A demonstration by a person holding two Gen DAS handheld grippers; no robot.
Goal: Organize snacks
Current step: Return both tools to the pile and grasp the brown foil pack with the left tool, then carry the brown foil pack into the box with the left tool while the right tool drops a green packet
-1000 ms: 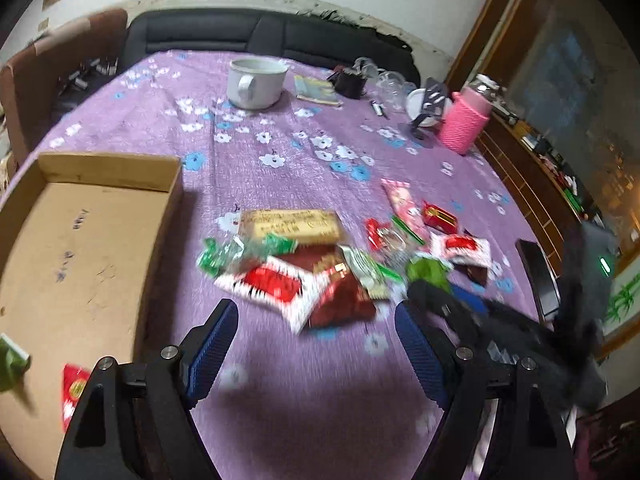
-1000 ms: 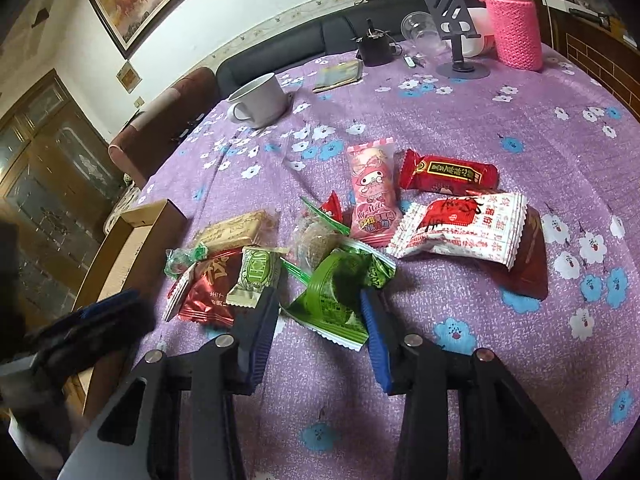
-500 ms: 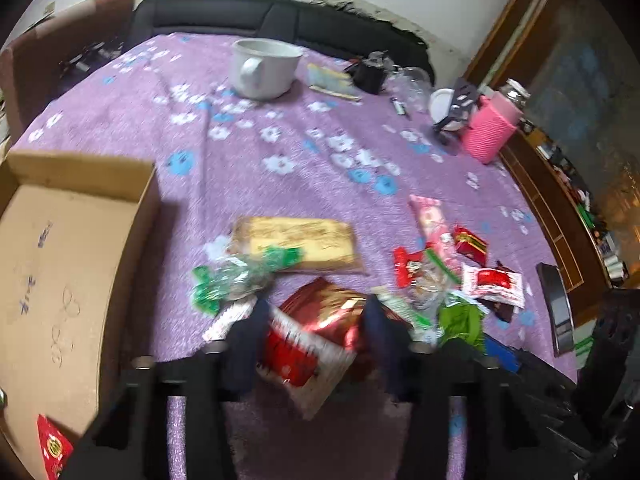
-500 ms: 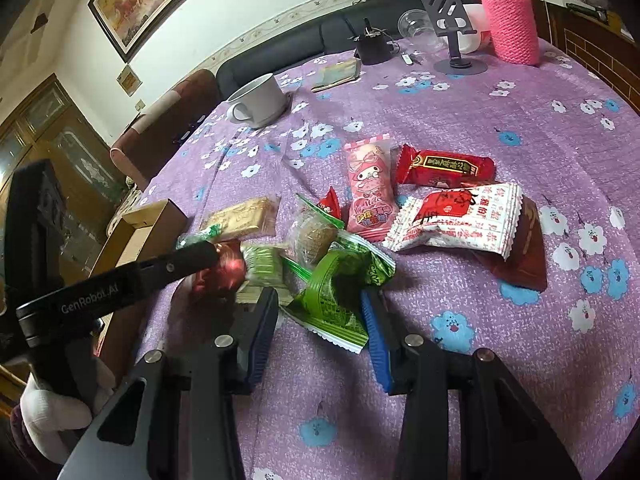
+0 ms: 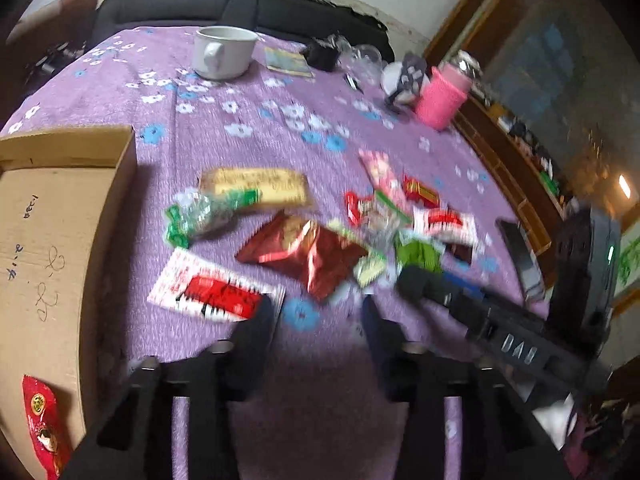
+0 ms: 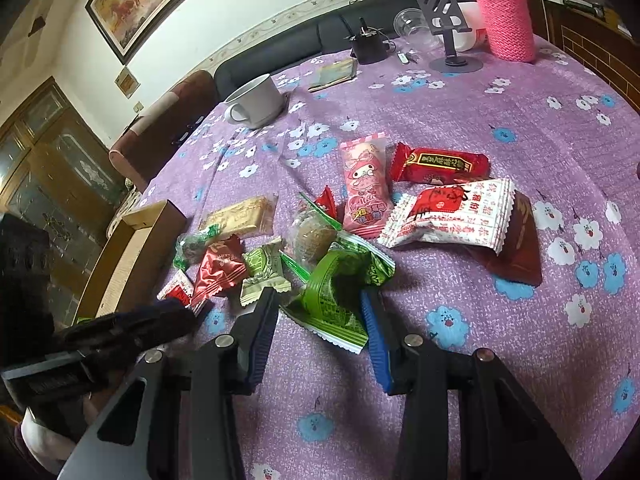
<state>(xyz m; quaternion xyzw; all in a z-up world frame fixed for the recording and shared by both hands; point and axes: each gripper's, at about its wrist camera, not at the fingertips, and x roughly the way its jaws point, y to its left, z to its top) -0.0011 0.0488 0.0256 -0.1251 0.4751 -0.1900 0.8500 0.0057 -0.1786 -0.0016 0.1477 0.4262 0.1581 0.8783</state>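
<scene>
Since our right gripper straddles the green packet, the coming move turns on that pairing.
Bearing: we see the packet lying between the fingers, long axis running forward and slightly right.
Right tongs: parted to about the packet's width, not yet clamped.
Left tongs: our left gripper is parted and empty, the white-and-red packet at its left finger.
Nearer arm: we judge the right.
Surface: purple floral tablecloth.
Room: cardboard box to our left holds a red packet; white mug far off.
</scene>
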